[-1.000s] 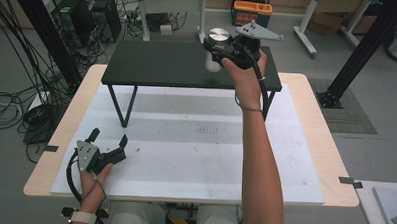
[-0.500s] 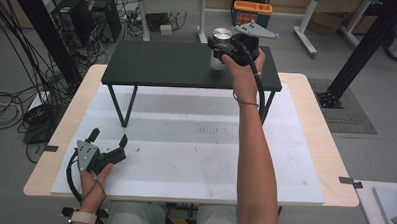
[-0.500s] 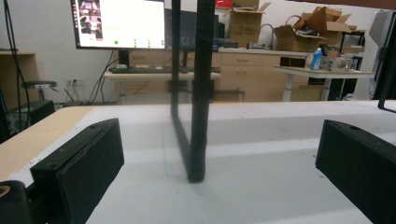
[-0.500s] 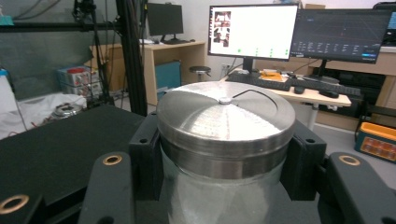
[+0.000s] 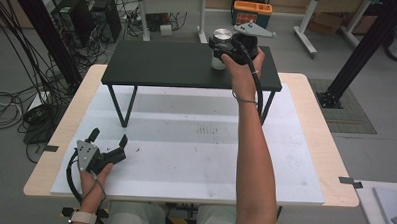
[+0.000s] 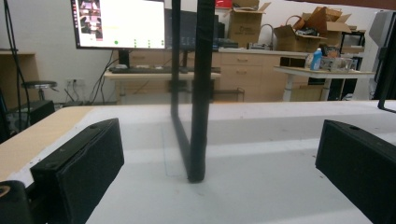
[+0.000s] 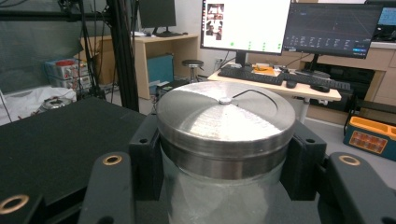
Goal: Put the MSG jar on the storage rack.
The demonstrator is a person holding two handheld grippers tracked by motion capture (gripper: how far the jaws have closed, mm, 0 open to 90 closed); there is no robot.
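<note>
Right gripper (image 5: 227, 52) has edged forward, jaws pinching the steel-lidded jar (image 7: 225, 140); left gripper's (image 5: 107, 145) spread.

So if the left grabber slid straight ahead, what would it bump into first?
Probably the black leg of the small black table. In the left gripper view it stands right between the open left gripper's jaws, with bare white mat before it, though how far off is unclear.

I can't read the jar (image 7: 224, 154) contents through its frosted wall; its base is cut off below. Black shelf (image 5: 188, 66) hides the bench's far edge.
</note>
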